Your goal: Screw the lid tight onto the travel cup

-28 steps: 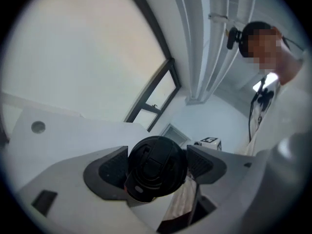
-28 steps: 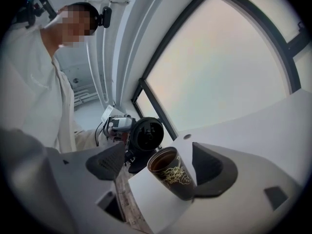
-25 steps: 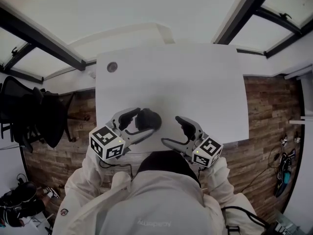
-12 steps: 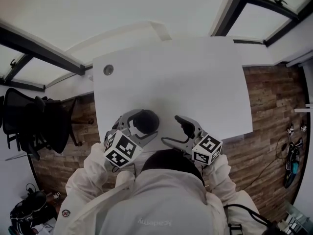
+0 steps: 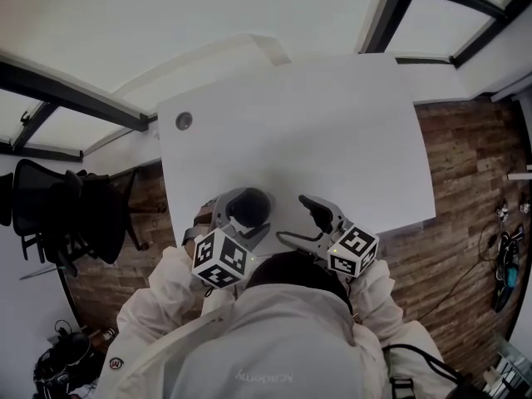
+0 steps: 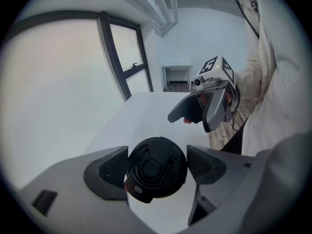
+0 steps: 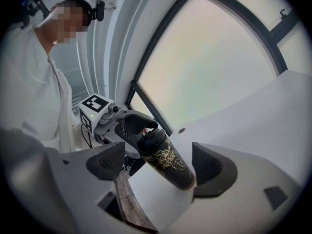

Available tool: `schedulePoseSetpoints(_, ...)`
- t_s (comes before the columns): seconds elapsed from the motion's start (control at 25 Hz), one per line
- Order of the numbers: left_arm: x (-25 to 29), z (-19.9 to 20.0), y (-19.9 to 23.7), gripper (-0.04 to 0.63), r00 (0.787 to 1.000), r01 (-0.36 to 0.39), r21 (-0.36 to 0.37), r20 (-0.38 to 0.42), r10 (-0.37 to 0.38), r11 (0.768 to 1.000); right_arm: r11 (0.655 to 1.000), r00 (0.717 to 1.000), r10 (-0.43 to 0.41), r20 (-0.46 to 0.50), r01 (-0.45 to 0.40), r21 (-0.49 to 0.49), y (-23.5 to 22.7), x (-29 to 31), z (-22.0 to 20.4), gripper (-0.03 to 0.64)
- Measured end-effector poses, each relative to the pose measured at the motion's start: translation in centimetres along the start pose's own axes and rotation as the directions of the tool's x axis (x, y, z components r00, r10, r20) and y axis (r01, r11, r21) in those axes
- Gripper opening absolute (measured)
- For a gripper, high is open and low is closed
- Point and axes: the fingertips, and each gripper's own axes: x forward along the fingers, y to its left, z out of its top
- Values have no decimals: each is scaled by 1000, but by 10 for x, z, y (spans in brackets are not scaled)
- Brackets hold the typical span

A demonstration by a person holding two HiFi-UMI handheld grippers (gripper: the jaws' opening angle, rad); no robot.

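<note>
White jacket (image 5: 283,331), back: faint upside-down print, apparently "Academy". Sleeve emblem (image 5: 110,362): too small to read.

Travel cup (image 7: 170,165): body hidden beneath lid (image 5: 249,208) in head and left gripper views. Floor clutter (image 5: 58,371), lower left of head view: too small to identify
</note>
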Motion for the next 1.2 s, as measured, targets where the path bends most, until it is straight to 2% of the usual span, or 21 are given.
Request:
schedulePoseSetpoints(0.48, 7, 1, -4, 383, 998, -6, 38, -57, 8, 999, 1000, 1000, -9, 4, 9, 18, -5, -12, -3, 439)
schedulePoseSetpoints(1.2, 1, -5, -3, 383, 998, -14, 6, -55, 14, 1000, 1000, 999, 12, -30, -12, 11, 5, -4, -3, 439)
